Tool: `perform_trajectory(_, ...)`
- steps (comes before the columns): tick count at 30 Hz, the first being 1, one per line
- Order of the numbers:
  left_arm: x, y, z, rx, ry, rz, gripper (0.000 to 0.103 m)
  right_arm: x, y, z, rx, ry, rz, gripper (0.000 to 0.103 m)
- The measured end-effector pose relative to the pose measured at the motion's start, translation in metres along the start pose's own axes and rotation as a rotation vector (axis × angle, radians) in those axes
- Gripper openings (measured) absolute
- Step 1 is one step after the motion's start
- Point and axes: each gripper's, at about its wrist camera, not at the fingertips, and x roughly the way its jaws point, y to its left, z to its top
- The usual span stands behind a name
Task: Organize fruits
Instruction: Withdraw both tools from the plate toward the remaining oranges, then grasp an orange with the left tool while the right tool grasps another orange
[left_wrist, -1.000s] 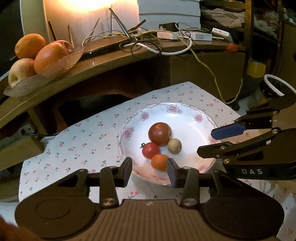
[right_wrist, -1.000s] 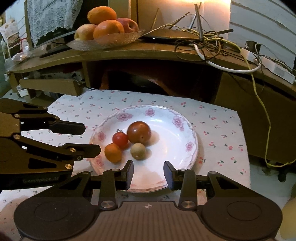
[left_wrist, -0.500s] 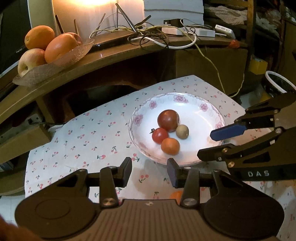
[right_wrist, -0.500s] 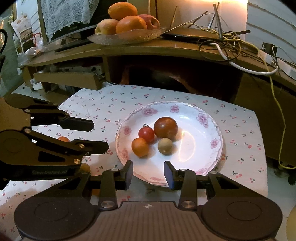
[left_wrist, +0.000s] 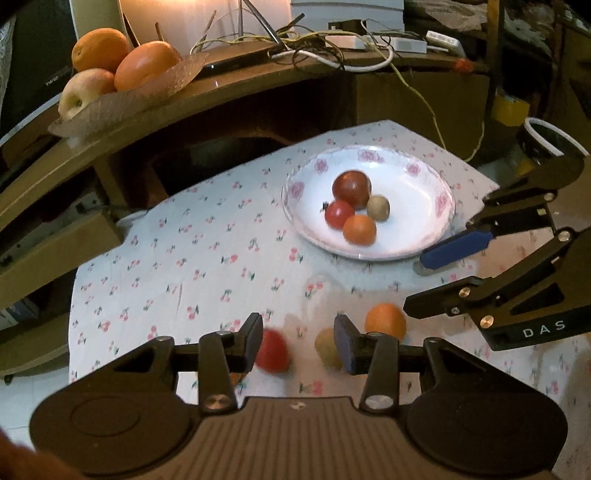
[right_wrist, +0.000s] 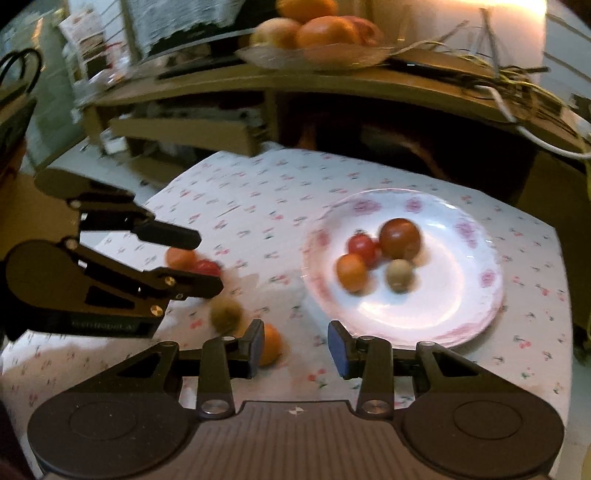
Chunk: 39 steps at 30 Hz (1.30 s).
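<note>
On the white floral plate (left_wrist: 441, 205), far right: dark red tomato (left_wrist: 351, 188), small red tomato (left_wrist: 339, 214), orange fruit (left_wrist: 359, 229), tan-green fruit (left_wrist: 378, 208) (all clustered, touching). Loose on the near cloth: red tomato (left_wrist: 272, 350), tan fruit (left_wrist: 327, 348), orange fruit (left_wrist: 385, 320).

The cloth (left_wrist: 207, 258) is white with little red cherries. The plate (left_wrist: 436, 184) is white with pink flowers. Beyond the fingers it holds a dark red fruit (left_wrist: 351, 188), a red tomato (left_wrist: 339, 214), an orange one (left_wrist: 359, 229) and a tan one (left_wrist: 378, 208).
</note>
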Motion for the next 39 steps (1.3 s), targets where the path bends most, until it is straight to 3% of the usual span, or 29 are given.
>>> perform_trajectory(10, -0.001, 0.018, -0.021, 0.016, 0.035, 0.009, 0.049, 0.015, 0.019, -0.004, -0.081, 0.048, 0.063, 0.043)
perform_trajectory(18, 0.007, 0.047, -0.027, -0.013, 0.037, 0.061, 0.052, 0.026, 0.020, -0.008, -0.092, 0.078, 0.067, 0.043)
perform_trajectory(25, 0.029, 0.046, -0.031, 0.022, 0.058, 0.053, 0.052, 0.032, 0.022, -0.007, -0.108, 0.084, 0.061, 0.044)
perform_trajectory(33, 0.038, 0.053, -0.031, -0.020, 0.046, 0.050, 0.052, 0.041, 0.018, -0.009, -0.106, 0.096, 0.048, 0.044)
perform_trajectory(39, 0.034, 0.047, -0.035, -0.001, 0.051, 0.055, 0.042, 0.042, 0.019, -0.008, -0.105, 0.101, 0.039, 0.034)
